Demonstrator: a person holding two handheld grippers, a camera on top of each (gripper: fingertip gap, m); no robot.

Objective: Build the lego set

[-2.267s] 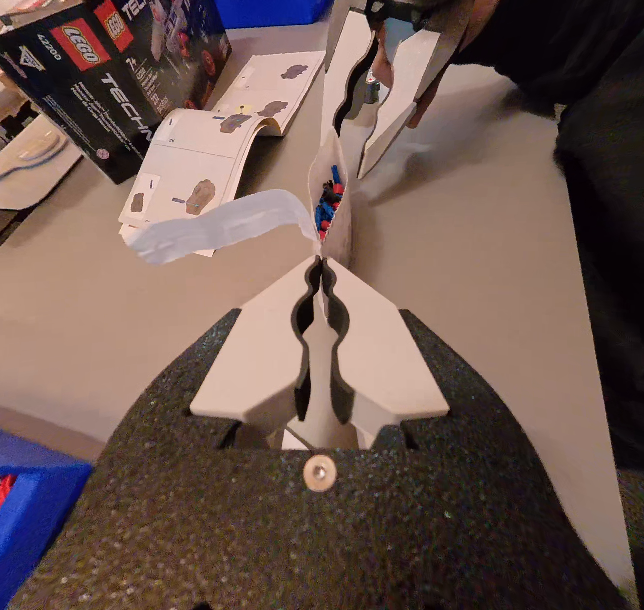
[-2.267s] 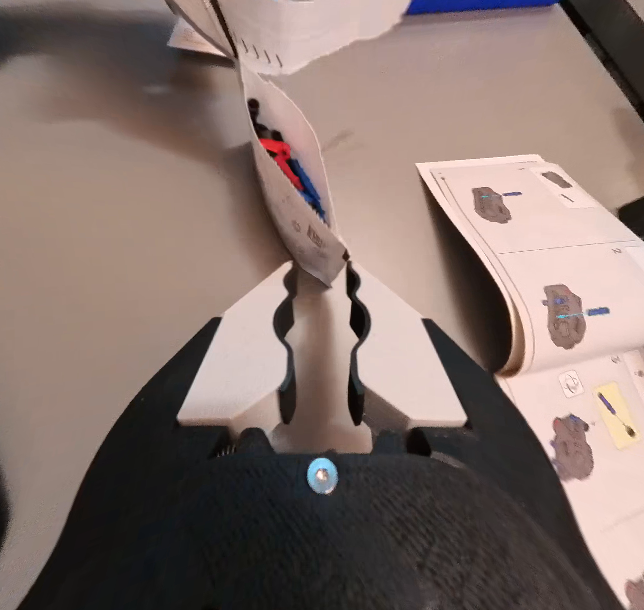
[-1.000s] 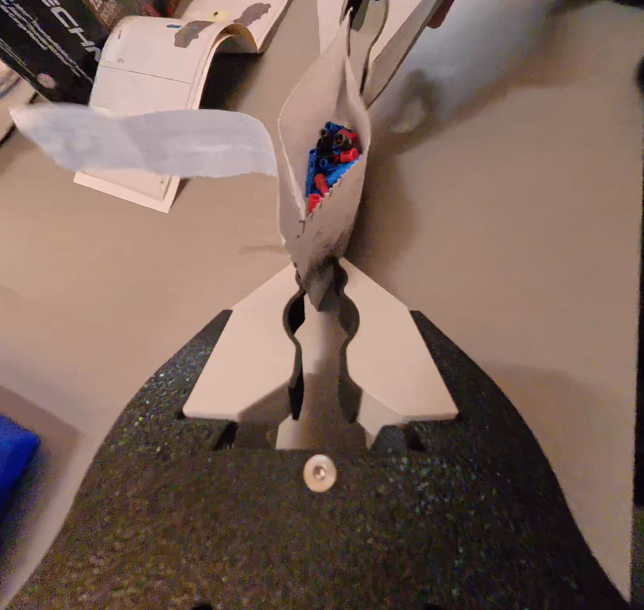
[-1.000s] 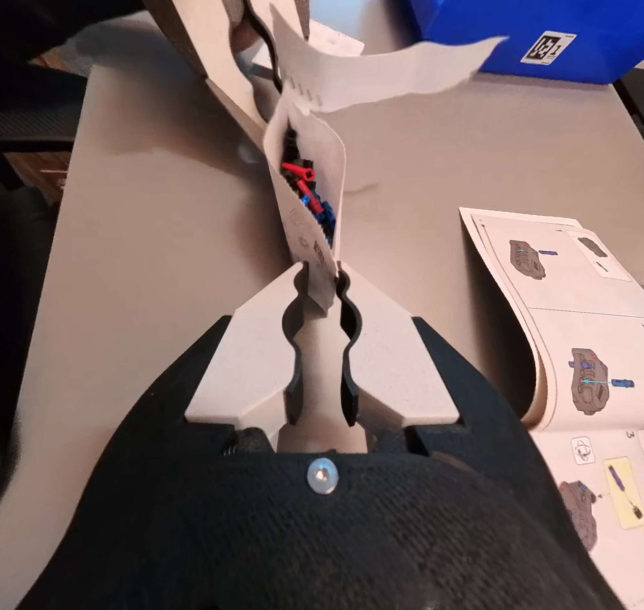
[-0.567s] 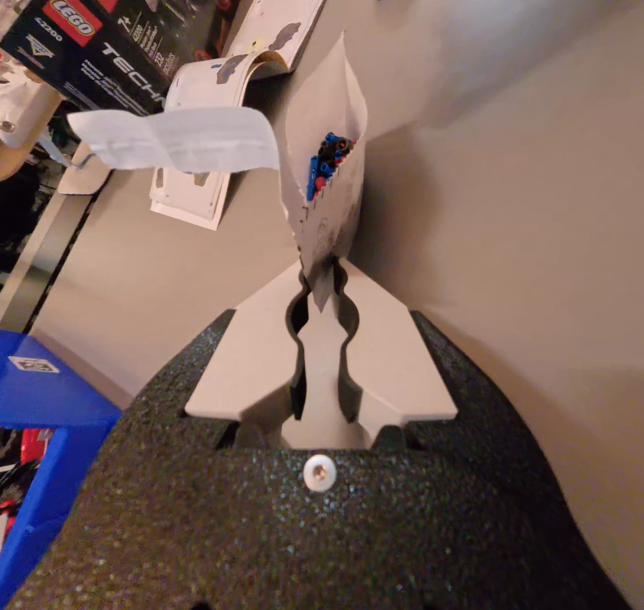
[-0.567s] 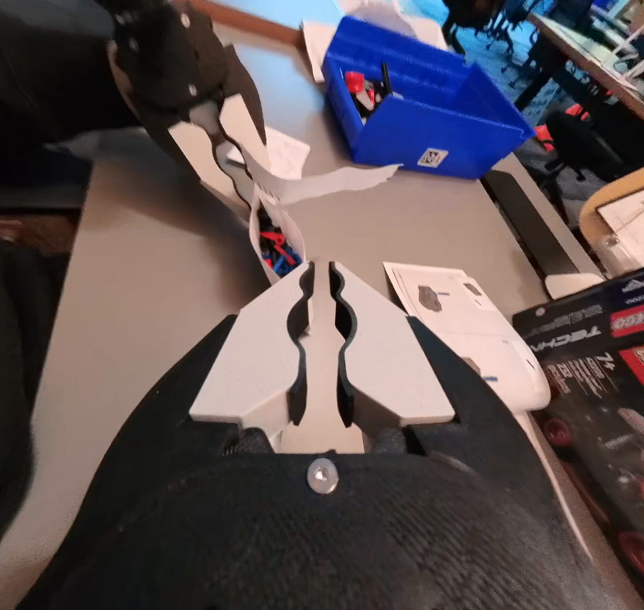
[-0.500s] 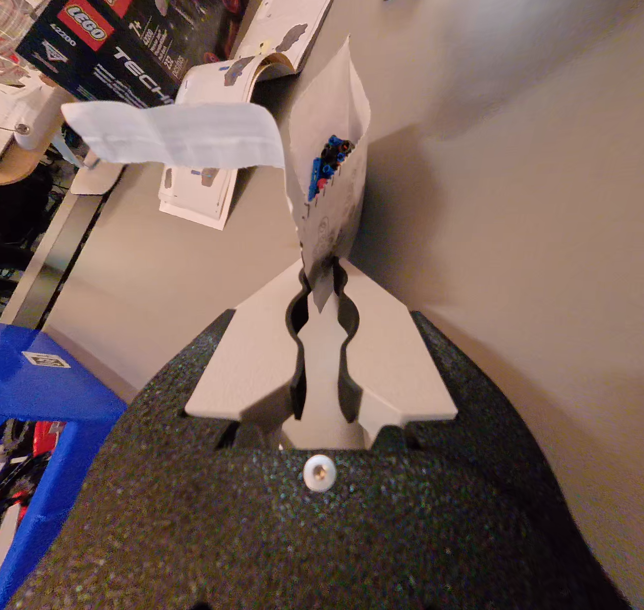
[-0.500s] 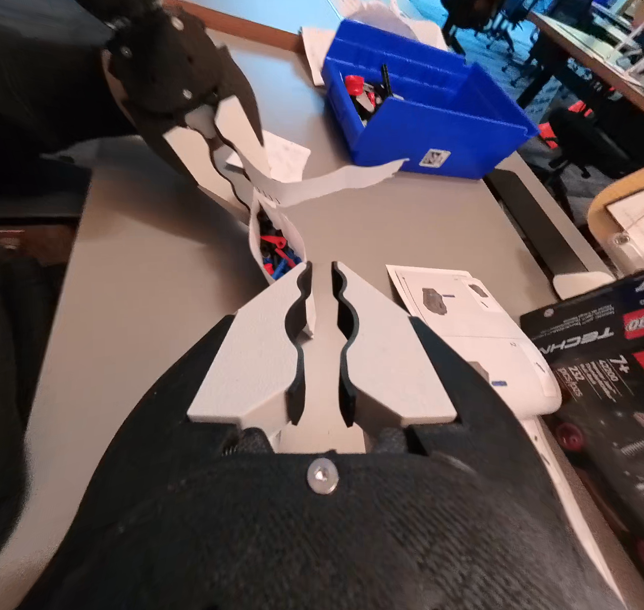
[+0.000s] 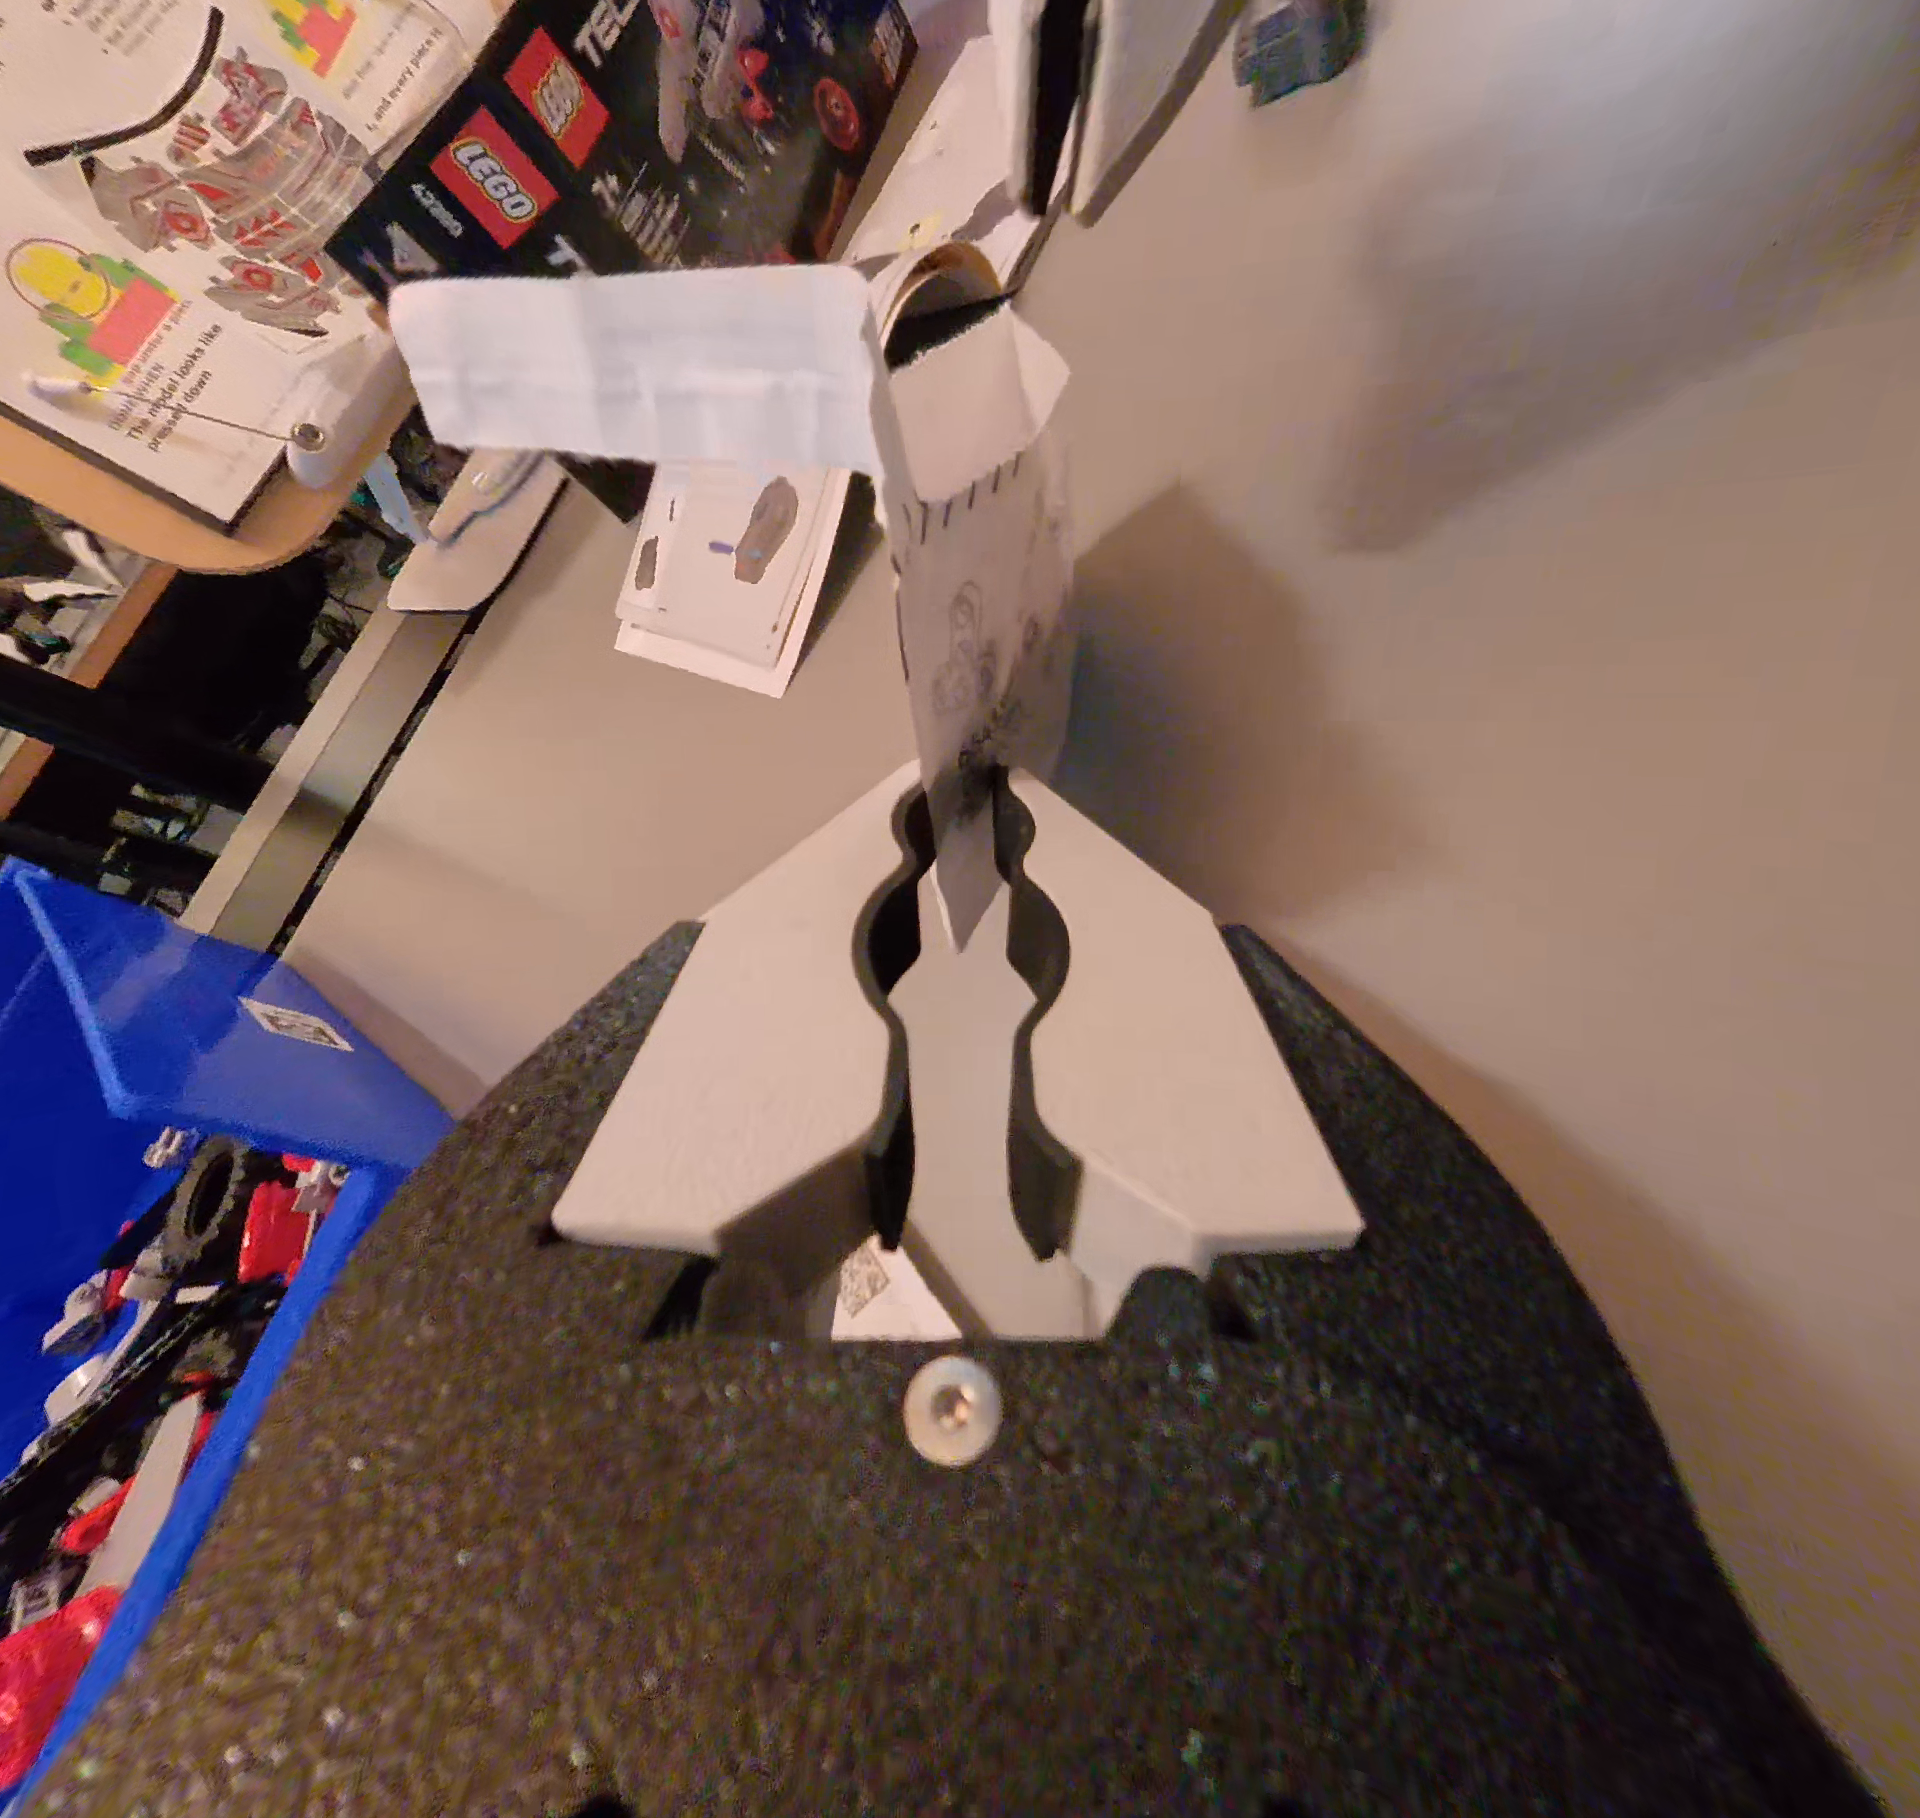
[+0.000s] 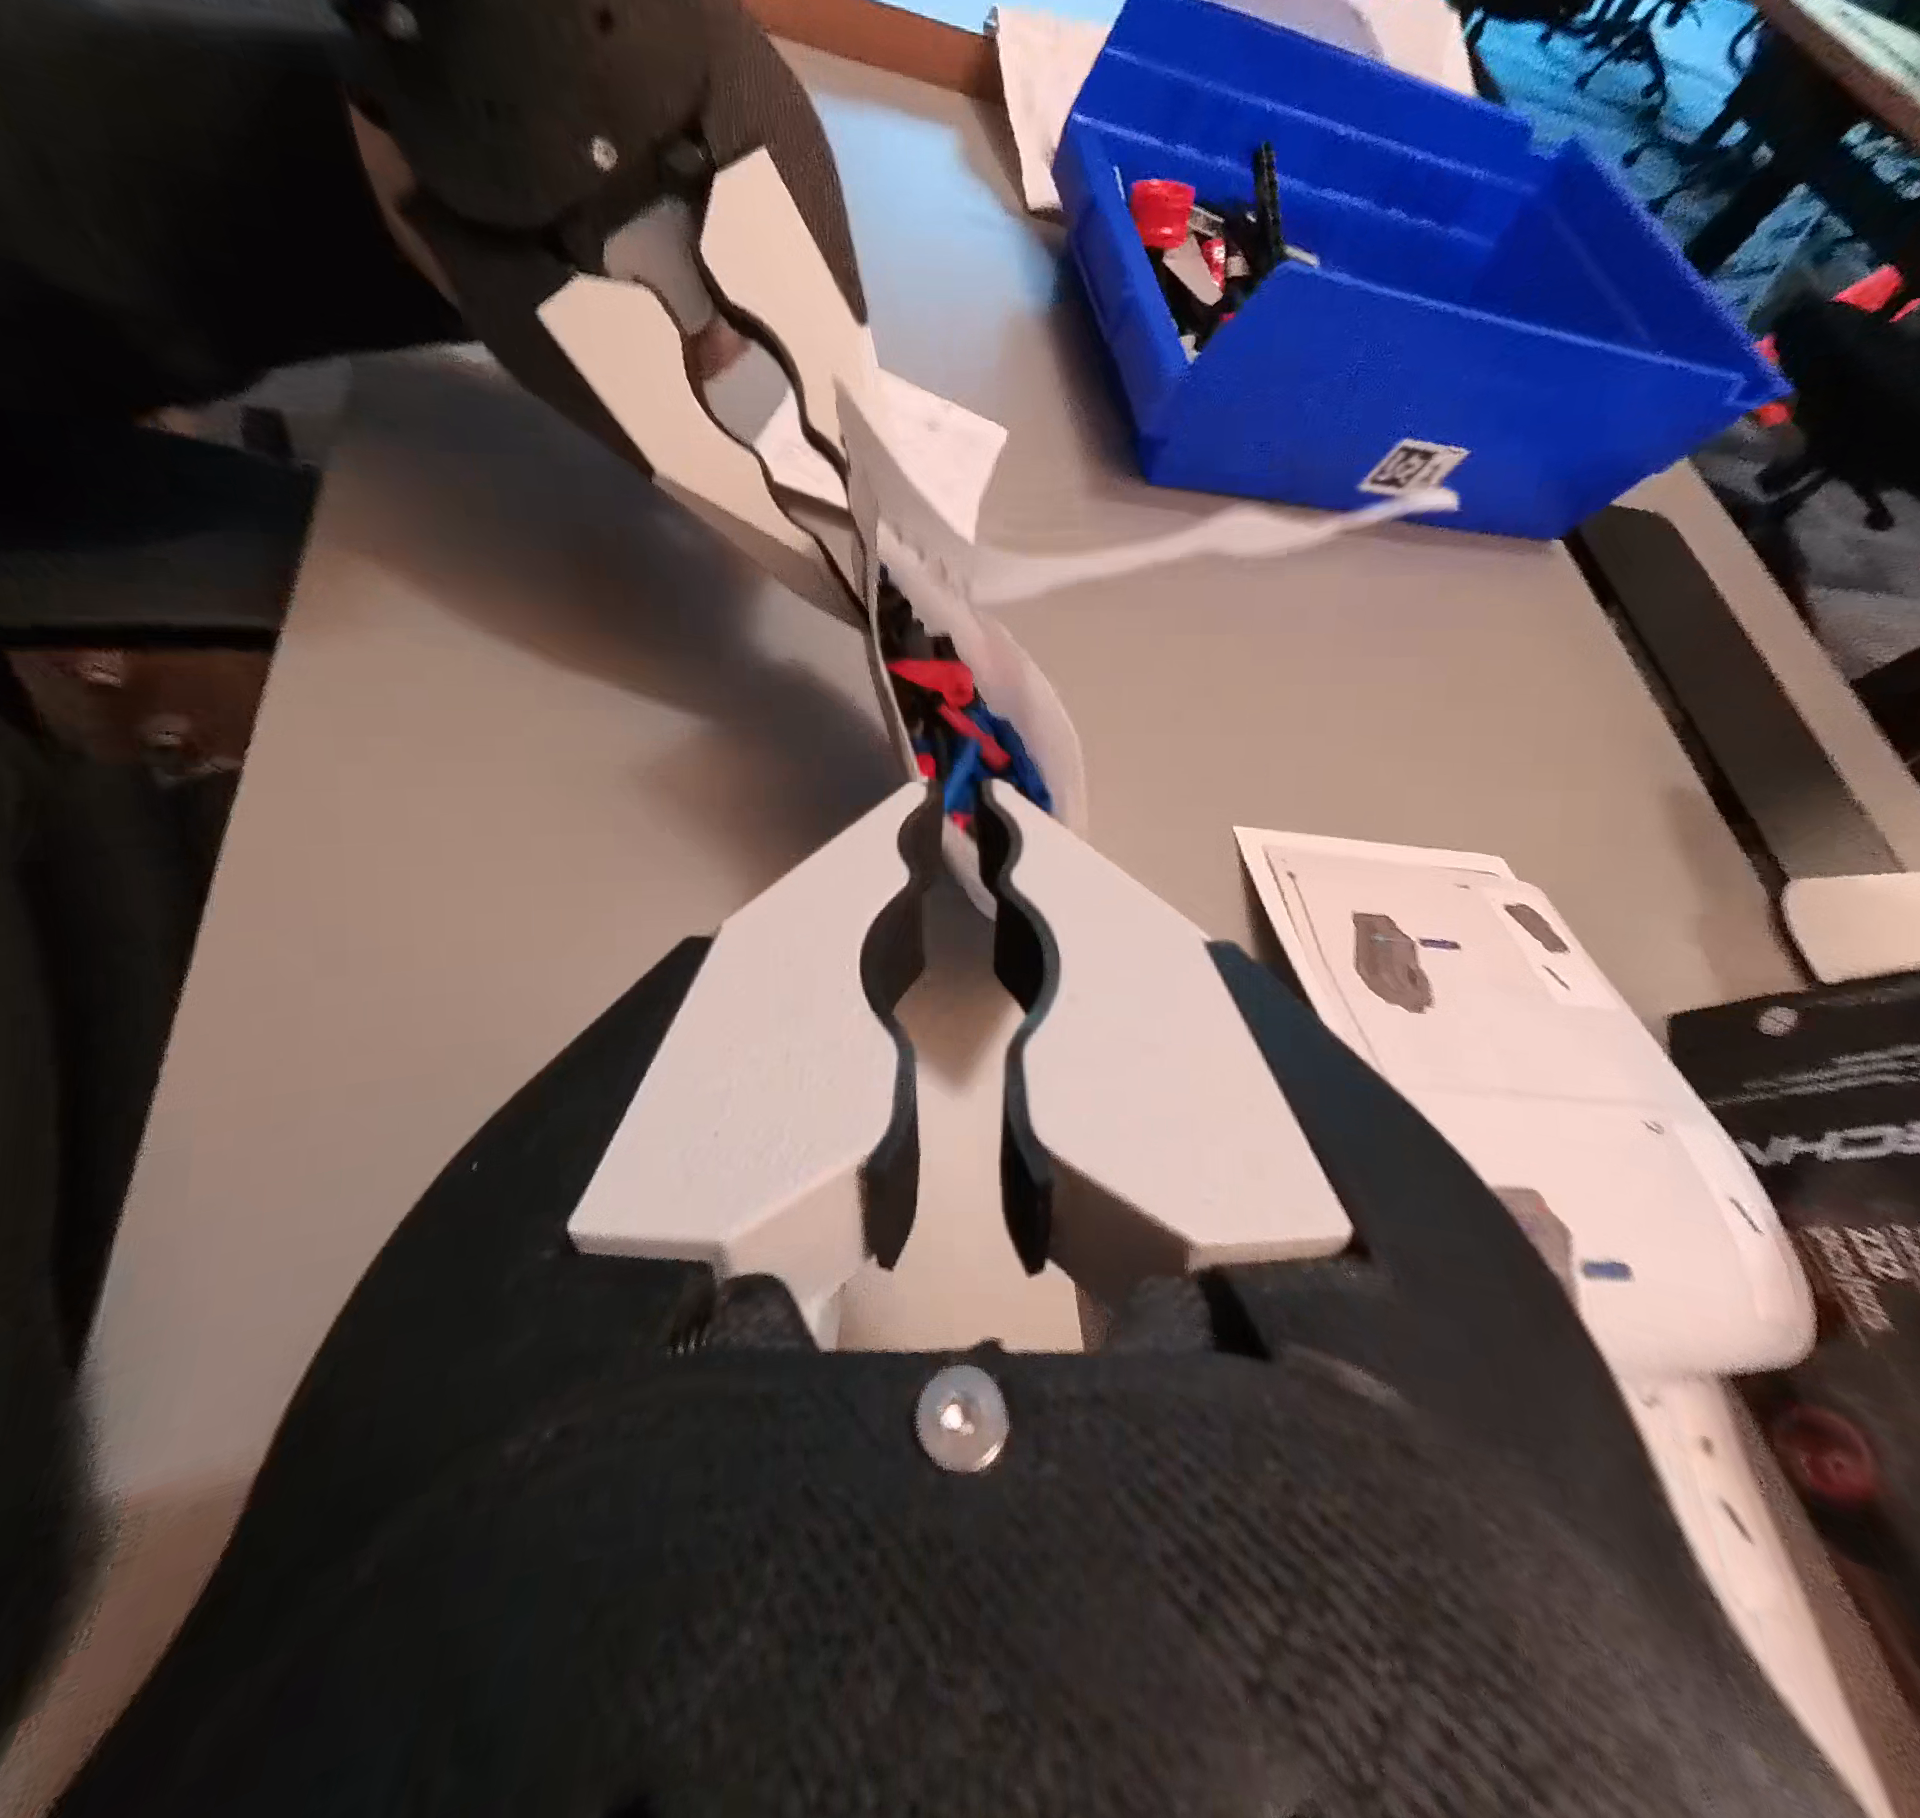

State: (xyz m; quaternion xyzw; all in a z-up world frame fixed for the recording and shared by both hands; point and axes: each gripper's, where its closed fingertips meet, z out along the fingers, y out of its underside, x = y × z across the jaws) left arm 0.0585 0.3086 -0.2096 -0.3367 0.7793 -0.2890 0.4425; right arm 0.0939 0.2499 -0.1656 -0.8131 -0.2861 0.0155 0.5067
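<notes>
A white paper bag [image 9: 982, 573] of small red, blue and black Lego pieces [image 10: 951, 708] is held above the grey table between both grippers. Its top is torn open and a torn paper strip [image 9: 634, 376] hangs off to one side. My left gripper [image 9: 961, 792] is shut on one corner of the bag; it also shows in the right wrist view [image 10: 857, 573] at the bag's far end. My right gripper [image 10: 961, 802] is shut on the bag's opposite edge, and it shows at the top of the left wrist view [image 9: 1044, 199].
A blue bin [image 10: 1403, 366] with loose pieces stands at the table's far side; it also shows in the left wrist view [image 9: 156, 1041]. An open instruction booklet [image 10: 1507, 1093] and the black Lego box [image 9: 644, 106] lie beside the bag. A small grey-blue assembly [image 9: 1299, 43] sits on the table. One gripper's finger ends stand about 9 cm off the other's.
The right gripper let go of the bag, drew back, then came in again and closed on its edge. The left gripper kept its hold and raised and tilted the bag.
</notes>
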